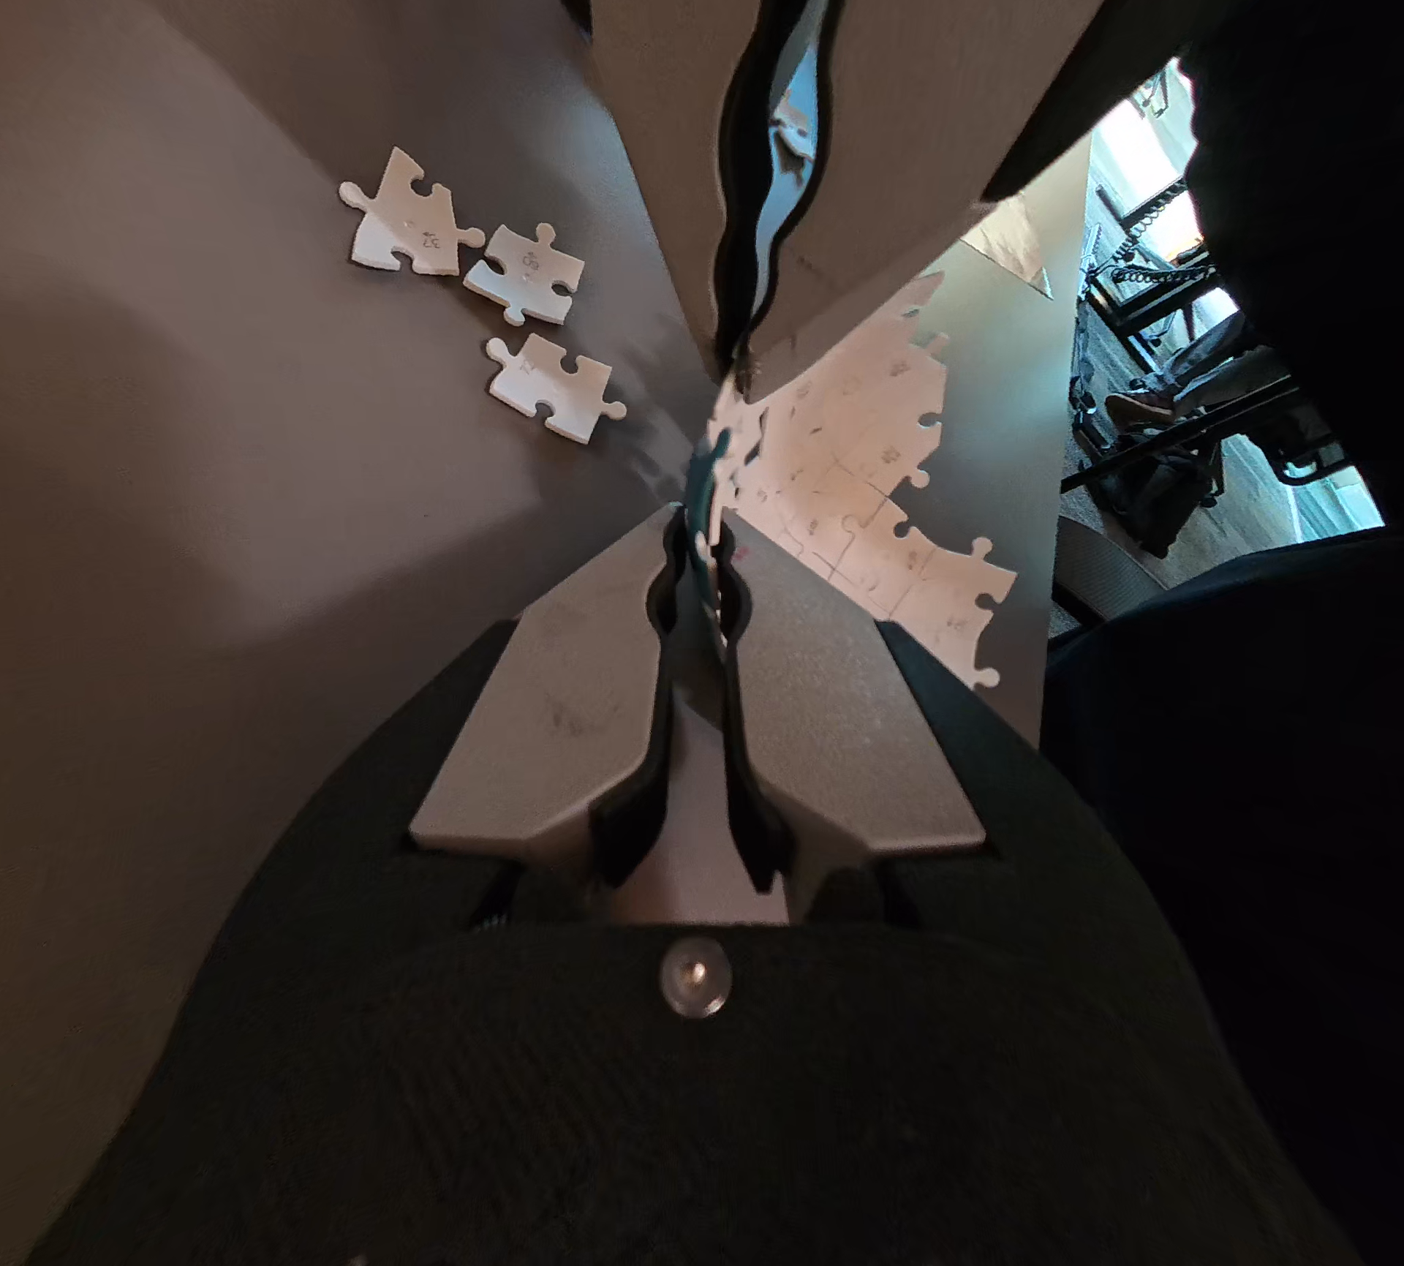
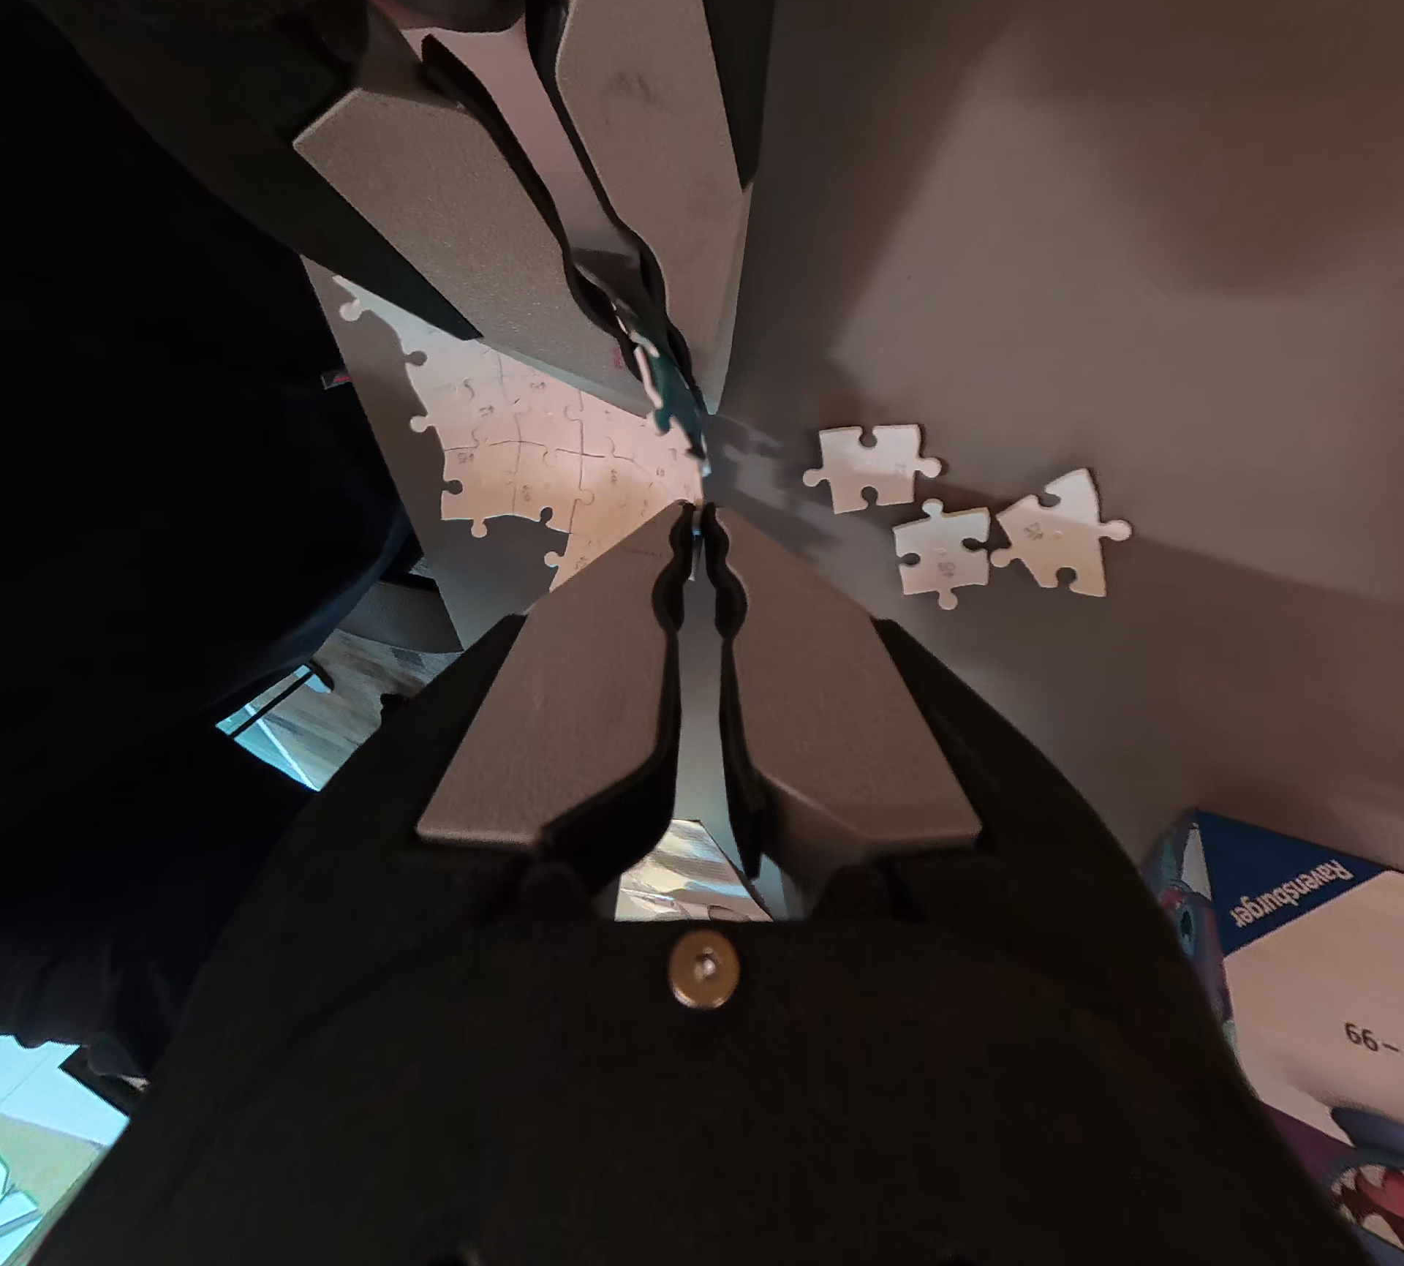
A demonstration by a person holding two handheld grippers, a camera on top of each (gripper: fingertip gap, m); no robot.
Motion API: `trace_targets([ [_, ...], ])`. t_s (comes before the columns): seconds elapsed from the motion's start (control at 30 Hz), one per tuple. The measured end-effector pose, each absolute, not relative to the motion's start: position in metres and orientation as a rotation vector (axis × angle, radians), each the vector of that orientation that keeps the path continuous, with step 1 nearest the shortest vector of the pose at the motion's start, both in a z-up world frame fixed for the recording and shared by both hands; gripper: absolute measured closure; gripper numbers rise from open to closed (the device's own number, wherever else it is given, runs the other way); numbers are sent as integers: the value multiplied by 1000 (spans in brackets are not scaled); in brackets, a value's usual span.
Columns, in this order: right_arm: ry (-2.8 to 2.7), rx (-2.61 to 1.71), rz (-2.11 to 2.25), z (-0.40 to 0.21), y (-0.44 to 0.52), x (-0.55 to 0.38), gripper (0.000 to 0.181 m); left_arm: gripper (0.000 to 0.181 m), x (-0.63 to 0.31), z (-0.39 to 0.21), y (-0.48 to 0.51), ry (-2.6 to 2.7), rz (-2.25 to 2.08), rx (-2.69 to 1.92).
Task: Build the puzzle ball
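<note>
Grey fingers with black wavy pads meet tip to tip over the brown table [image 1: 190, 470]. The left gripper [image 1: 703, 538] is pinched nearly closed on the thin edge of the curved white puzzle shell [image 1: 858, 492], its teal printed face showing between the pads. The right gripper [image 2: 697, 515] comes in from the opposite side, closed to a sliver on what looks like the same rim or a piece at it; I cannot tell which. The shell fans away from both tips towards the table's edge, seen edge-on, so any seating push must run along that rim line. Three loose white pieces [image 2: 957, 515] lie near on the other side of the tips, closest to the right gripper. A puzzle box [image 2: 1291, 941] stands further off.
</note>
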State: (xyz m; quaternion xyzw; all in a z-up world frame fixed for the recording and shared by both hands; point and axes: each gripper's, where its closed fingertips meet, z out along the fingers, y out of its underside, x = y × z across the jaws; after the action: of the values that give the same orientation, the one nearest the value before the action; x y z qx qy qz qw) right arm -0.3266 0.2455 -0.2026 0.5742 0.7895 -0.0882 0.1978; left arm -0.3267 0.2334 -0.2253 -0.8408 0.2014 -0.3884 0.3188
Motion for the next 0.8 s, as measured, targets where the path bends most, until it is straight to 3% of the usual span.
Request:
trace_targets([
  [0.8, 2130, 1621, -238, -214, 235, -315, 181, 176, -318, -225, 224, 544, -1106, -2216],
])
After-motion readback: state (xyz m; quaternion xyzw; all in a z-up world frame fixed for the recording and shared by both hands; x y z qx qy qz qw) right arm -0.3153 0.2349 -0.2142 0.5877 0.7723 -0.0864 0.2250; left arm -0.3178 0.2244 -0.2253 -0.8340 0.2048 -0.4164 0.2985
